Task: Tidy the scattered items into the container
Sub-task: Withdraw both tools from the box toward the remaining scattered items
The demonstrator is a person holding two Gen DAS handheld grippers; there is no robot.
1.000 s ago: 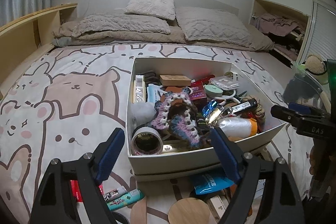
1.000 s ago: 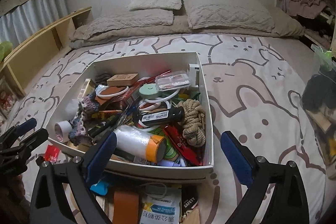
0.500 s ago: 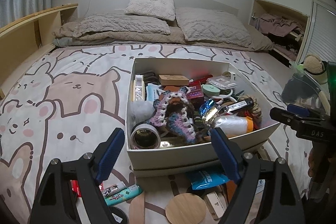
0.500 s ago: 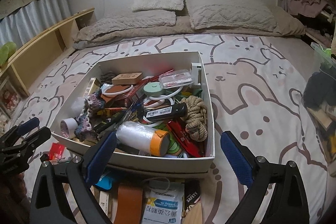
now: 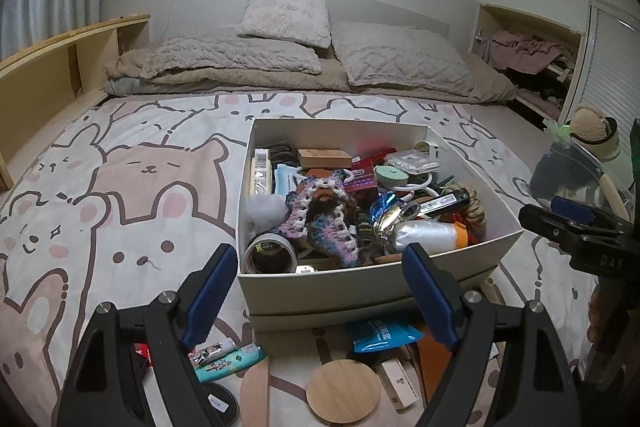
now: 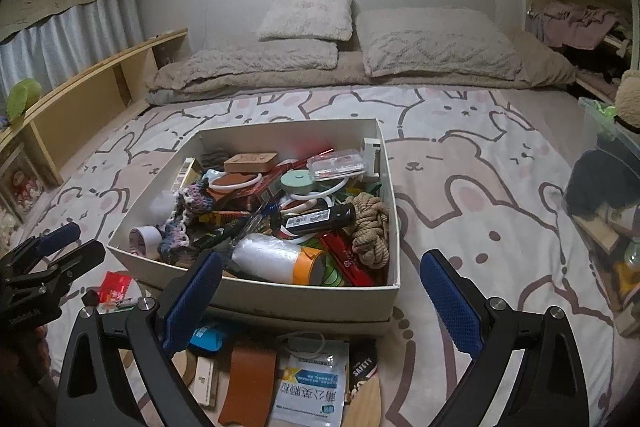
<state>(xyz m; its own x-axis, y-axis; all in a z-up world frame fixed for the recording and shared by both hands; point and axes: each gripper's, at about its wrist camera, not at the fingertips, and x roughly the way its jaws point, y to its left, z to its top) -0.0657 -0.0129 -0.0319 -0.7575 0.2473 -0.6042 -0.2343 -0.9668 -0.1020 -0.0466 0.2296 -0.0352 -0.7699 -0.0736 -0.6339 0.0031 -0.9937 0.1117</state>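
Both claws gape wide, empty: left gripper [image 5: 316, 283], right gripper [image 6: 320, 283]. The box [image 6: 280, 293] runs lengthwise toward the pillows [image 6: 436, 43], near the bedspread's [image 6: 480, 195] foot edge.

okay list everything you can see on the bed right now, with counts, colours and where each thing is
box: one, white, mid-bed, crammed with items
tape roll: one, dark, box near-left corner
crochet piece: one, purple-white, in box
rope coil: one, tan, box right side
wooden disc: one, light wood, bedspread before box
blue packet: one, before box
white sachet: one, before box
pillows: three, beige, bed head
left gripper: open, empty
right gripper: open, empty
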